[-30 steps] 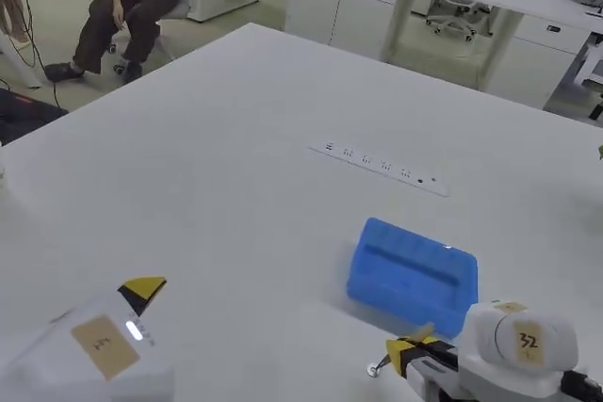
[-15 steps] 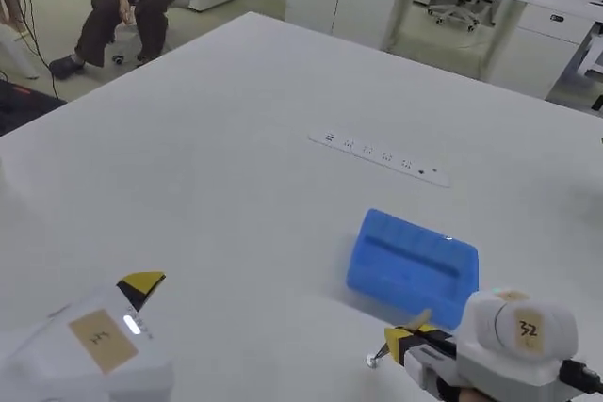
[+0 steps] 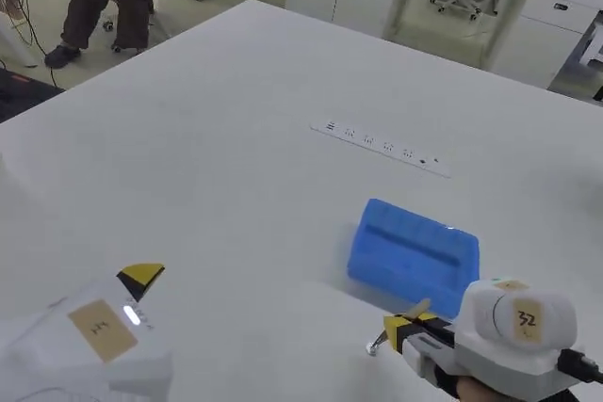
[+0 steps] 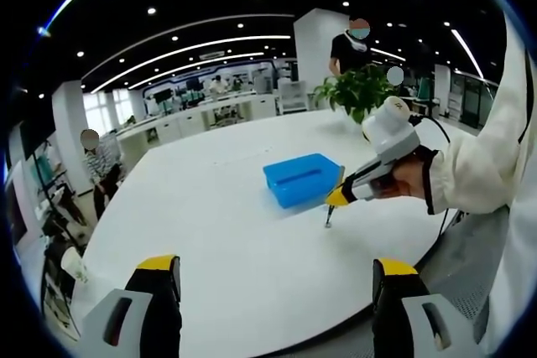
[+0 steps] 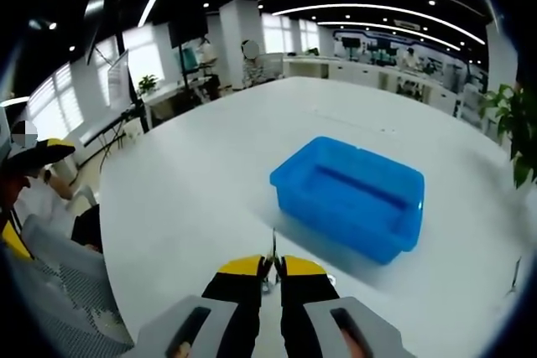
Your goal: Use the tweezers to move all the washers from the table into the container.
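Head view: large white worktable (image 3: 236,138), flat, with a recessed white socket strip (image 3: 382,149) let into its top. The blue rectangular plastic container (image 3: 415,253) stands upright on the table, open side up, just beyond the right gripper (image 3: 403,333). Right gripper view: jaws closed to a narrow slit, clamped on slim metal tweezers (image 5: 273,245), which project fwd and down. Tweezer tips sit at or just above the tabletop, just short of the container's near wall, not over it. The left gripper (image 4: 275,269) has jaws wide apart, holding nothing, well apart from the container on its left. As to washers: too small to make out. A small metallic glint at the tweezer tips in head view may be one; cannot confirm. Container interior reads bare blue from right gripper view; contents not resolvable. Assessment: step in hand is pick-up w/ tweezers beside the container; no transfer evident. Next move, in my judgement, calls for confirming a washer is pinched, lifting tips above the rim, advancing over the opening, then easing the grip. Risk: washer slips from the tips.
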Demonstrator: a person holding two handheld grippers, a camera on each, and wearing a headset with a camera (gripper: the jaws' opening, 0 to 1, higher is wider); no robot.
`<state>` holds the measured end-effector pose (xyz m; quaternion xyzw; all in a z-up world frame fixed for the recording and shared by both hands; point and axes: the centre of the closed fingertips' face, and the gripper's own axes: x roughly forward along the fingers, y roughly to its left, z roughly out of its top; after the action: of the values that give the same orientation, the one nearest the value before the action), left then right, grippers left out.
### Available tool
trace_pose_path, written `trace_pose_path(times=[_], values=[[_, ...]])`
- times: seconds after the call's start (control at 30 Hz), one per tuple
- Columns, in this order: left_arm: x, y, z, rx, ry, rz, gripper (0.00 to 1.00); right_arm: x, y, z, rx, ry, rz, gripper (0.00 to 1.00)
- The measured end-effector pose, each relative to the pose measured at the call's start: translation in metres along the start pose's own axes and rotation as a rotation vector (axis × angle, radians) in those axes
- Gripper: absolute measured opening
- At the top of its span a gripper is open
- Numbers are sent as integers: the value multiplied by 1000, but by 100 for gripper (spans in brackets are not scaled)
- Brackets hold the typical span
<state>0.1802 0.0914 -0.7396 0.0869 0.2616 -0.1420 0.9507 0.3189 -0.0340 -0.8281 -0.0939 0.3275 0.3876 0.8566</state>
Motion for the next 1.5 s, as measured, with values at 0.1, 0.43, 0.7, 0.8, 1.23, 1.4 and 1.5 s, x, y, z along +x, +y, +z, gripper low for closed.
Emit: trace_pose_path(times=[0.1, 0.43, 0.7, 0.8, 1.23, 1.4, 1.5], values=[[2, -2, -2, 5, 11, -6, 97, 0, 0, 0, -21, 4, 2, 4], [8, 1, 0, 5, 10, 0, 95, -1, 4, -1, -94, 0, 2, 4], [13, 1, 1, 6, 12, -8, 95, -4, -2, 0, -71, 0, -6, 4], [14, 1, 2, 6, 12, -13, 95, -4, -2, -1, -57, 3, -2, 4], [13, 5, -2, -3, 14, -1, 95, -4, -1, -4, -63, 10, -7, 4], [13, 4, -3, -4, 16, -2, 95, -2, 0, -3, -67, 12, -4, 4], [13, 4, -2, -4, 15, -2, 95, 0, 0, 0, -85, 15, -6, 4]])
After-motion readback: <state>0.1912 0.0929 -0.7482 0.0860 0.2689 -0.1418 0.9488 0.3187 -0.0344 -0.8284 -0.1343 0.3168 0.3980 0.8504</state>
